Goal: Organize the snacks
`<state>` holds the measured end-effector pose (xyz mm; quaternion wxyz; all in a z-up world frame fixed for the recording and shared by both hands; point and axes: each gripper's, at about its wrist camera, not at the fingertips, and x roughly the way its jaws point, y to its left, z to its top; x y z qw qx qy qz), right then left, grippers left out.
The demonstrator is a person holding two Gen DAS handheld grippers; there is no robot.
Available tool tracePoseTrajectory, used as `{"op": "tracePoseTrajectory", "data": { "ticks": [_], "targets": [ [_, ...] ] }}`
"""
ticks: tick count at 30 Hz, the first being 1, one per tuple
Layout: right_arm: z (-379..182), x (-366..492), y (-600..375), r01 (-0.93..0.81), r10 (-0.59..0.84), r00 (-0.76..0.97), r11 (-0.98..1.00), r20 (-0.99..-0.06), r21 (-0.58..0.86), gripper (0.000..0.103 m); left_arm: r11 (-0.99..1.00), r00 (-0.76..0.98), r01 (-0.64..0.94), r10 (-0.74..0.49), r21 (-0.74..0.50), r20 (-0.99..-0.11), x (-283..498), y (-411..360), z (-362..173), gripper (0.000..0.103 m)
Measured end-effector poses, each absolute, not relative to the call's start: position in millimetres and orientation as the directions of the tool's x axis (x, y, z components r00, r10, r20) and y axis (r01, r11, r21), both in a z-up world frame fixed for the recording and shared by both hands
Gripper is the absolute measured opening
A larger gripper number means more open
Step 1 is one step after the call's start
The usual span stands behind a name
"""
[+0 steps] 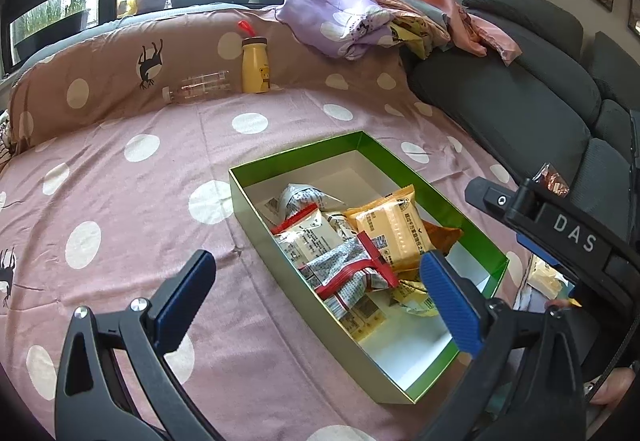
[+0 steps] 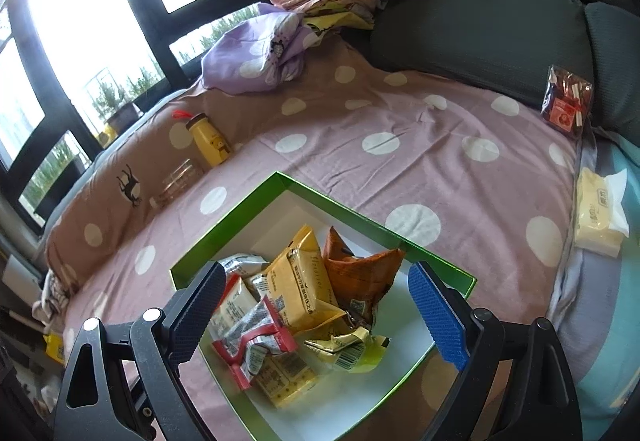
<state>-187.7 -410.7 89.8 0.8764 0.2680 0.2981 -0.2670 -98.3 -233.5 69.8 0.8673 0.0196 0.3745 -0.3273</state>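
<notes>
— Status of tools? Location of snacks?

— Left tool [image 1: 316,289] wide, empty. Right tool [image 2: 316,311] wide, empty, above green box [image 2: 224,229]. Snack packets [image 2: 296,289] heaped inside box on bed [image 2: 400,169]. One red packet [image 2: 566,101] well apart by sofa (unboxed).

— Advice?

— Probably fetch red packet next: approach flat, pinch at edge seam, avoid crushing; lower gently into bare corner of box.
</notes>
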Motion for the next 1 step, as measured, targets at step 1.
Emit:
{"op": "tracePoseTrajectory", "data": {
  "ticks": [1],
  "targets": [
    [90.1, -187.8, -410.3, 0.632, -0.315, 0.676, 0.713, -0.666, 0.304, 0.093, 0.784, 0.500, 0.583, -0.554, -0.214, -0.666, -97.7, -233.6, 69.1, 0.103]
  ]
}}
